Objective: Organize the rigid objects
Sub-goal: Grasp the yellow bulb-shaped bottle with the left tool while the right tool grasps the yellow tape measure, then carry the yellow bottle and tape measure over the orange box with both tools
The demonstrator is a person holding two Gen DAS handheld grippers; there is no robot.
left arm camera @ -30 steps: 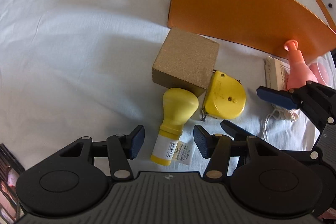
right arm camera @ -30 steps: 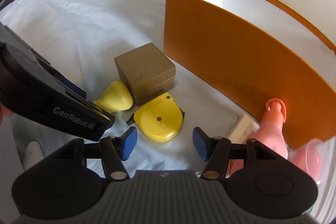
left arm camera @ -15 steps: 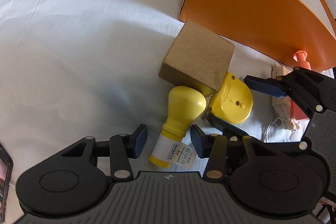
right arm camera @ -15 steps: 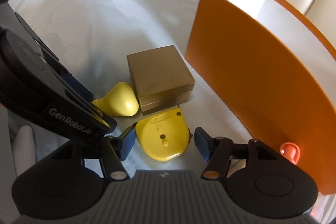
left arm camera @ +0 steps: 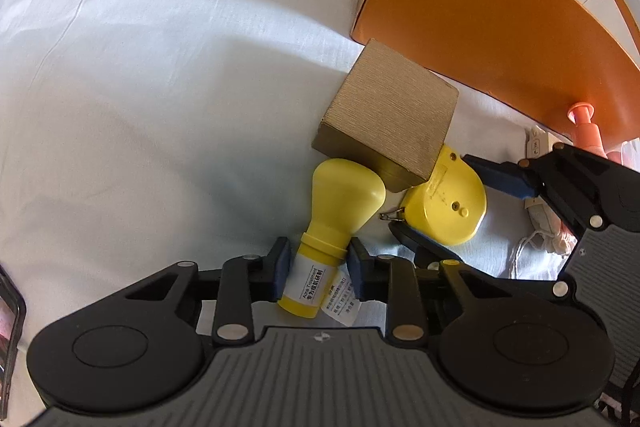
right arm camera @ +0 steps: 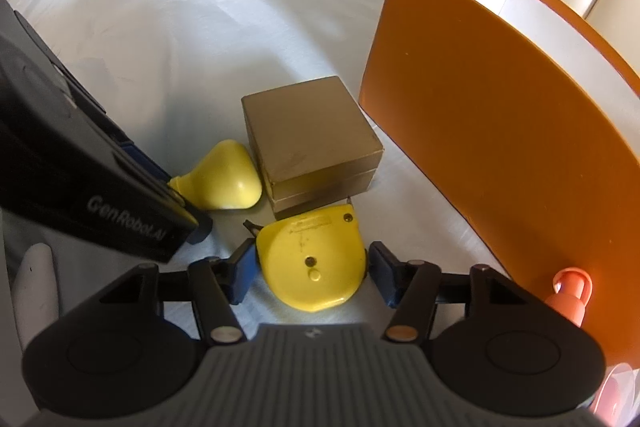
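Left gripper (left arm camera: 318, 267) jaws closing on yellow bottle (left arm camera: 328, 227) neck (pads look touching); right gripper (right arm camera: 310, 269) jaws apart, straddling tape measure (right arm camera: 312, 261). If lifted together, gold box (right arm camera: 310, 143) could be knocked.

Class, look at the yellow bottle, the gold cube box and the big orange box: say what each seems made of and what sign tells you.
Yellow bottle: probably plastic, smooth and slightly glossy, with a soft highlight and a paper label. Gold cube box: likely paper-covered card with a metallic sheen; fine ribbed lines and a lid seam show. Orange box: seemingly stiff card, matte orange outside, white inside, with thin straight walls.
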